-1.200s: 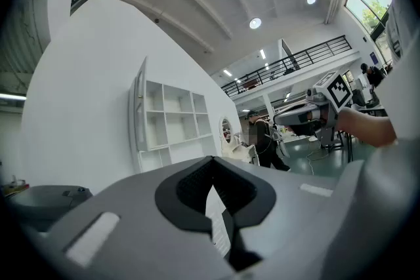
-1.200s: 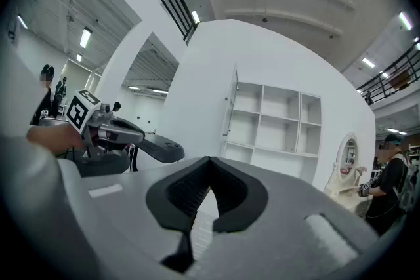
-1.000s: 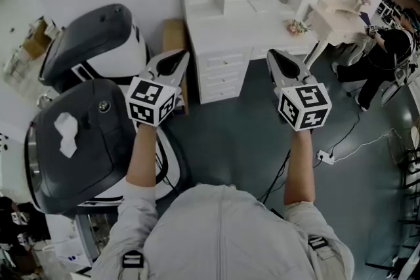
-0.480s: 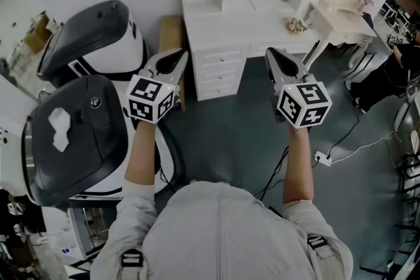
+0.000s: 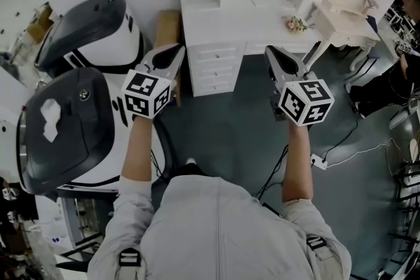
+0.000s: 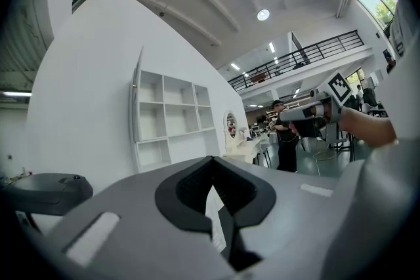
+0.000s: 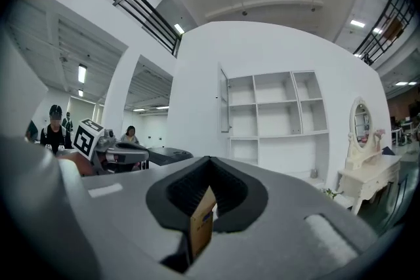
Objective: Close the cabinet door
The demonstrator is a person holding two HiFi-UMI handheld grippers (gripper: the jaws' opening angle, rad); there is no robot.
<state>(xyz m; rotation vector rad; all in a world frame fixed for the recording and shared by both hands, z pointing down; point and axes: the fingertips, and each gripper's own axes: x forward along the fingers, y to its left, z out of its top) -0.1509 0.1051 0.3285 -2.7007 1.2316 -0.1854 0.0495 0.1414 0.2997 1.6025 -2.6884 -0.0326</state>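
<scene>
A white cabinet (image 5: 216, 10) with open shelves and drawers stands against the wall ahead. Its narrow door (image 7: 224, 101) hangs open at the left of the shelves, seen edge-on, and shows in the left gripper view as the door (image 6: 136, 105) too. My left gripper (image 5: 172, 52) and right gripper (image 5: 274, 54) are held side by side, level, pointing at the cabinet from well short of it. The left gripper (image 6: 213, 190) has its jaws shut on nothing. The right gripper (image 7: 209, 190) also looks shut and empty; a brown box shows through its slit.
Two large grey-and-white machines (image 5: 85, 42) (image 5: 62, 128) crowd the left side. A brown box (image 5: 169, 26) stands between them and the cabinet. A white vanity table with a mirror (image 5: 344, 6) stands at the right. Cables and a power strip (image 5: 318, 160) lie on the dark floor.
Both grippers and the person have moved a little closer to the cabinet. The machines have slid toward the left edge of the head view. Jaws unchanged.
</scene>
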